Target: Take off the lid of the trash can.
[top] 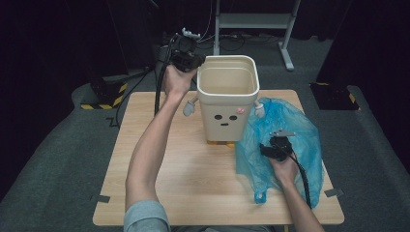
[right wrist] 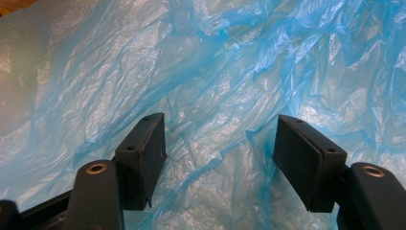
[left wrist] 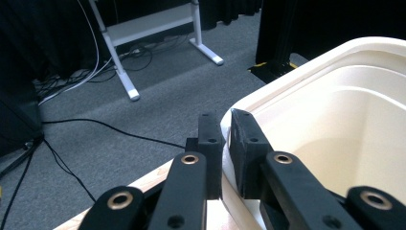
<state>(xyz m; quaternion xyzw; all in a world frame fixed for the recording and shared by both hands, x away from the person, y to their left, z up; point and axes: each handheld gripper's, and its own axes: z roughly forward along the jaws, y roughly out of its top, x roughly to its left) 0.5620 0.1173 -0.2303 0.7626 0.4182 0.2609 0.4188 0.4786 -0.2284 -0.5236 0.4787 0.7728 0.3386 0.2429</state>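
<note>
A cream bin [top: 227, 104] with a drawn face and small side arms stands upright at the back middle of the wooden table [top: 164, 154]. My left gripper [top: 196, 65] is shut on the bin's left rim; in the left gripper view the jaws of this gripper [left wrist: 226, 153] pinch the rim wall of the bin [left wrist: 335, 124], one pad outside and one inside. A crumpled blue plastic bag [top: 297, 128] lies on the table to the right of the bin. My right gripper [top: 269, 150] hovers over the bag [right wrist: 215, 72], open [right wrist: 220, 158], with nothing pressed between its pads.
A white metal frame [top: 251, 21] and loose cables [left wrist: 91, 124] lie on the grey carpet beyond the table. Black stands with yellow-black striped bases [top: 104, 94] sit at the table's far corners. Something yellow [top: 227, 143] shows under the bin's front.
</note>
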